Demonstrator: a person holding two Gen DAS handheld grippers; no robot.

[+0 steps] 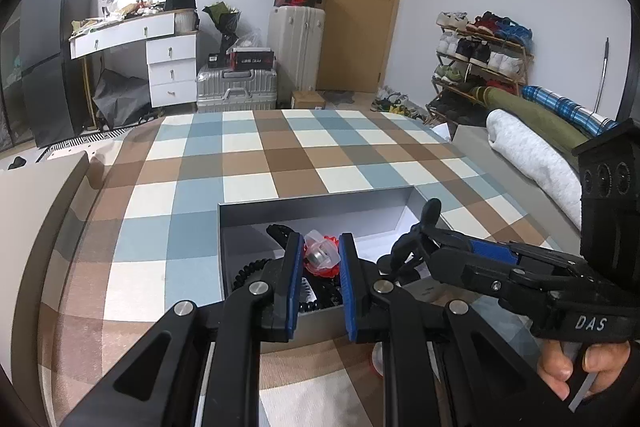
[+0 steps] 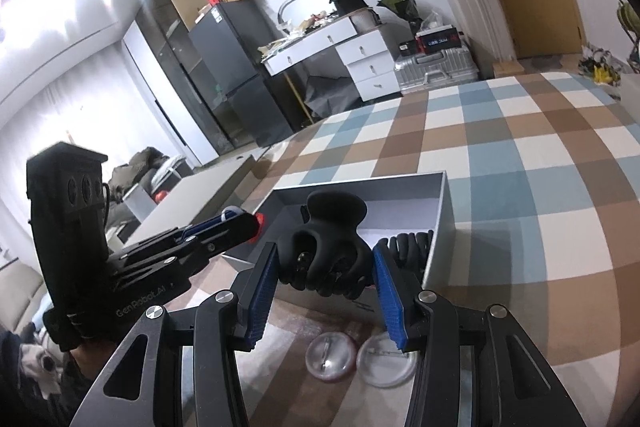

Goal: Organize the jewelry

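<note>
On the checked bedspread (image 1: 248, 163) of the bed we see an open grey box (image 1: 320, 205), and both our tools are working at it.

Our left hand-held gripper (image 1: 320, 257) is closed to a narrow gap on a red and clear hair accessory (image 1: 322, 255). We hold this piece just above the inside of the box, near its front wall. From the right wrist view the left hand-held gripper (image 2: 256, 223) comes in from the left, with a bit of red at its tip.

Our right hand-held gripper (image 2: 324, 275) grips a black hair claw clip (image 2: 326, 247) between its blue pads (image 2: 260, 291). The clip hangs over the front part of the box. In the left wrist view the same clip (image 1: 416, 239) sticks out of the right hand-held gripper (image 1: 430, 251), to the right of the red piece.

Inside the box there lie black beaded bracelets (image 1: 256, 269) at the left and more black pieces (image 2: 412, 247) against the right wall.

Two round clear badges (image 2: 356, 355) lie on the bedspread just before the box, touching each other.
</note>
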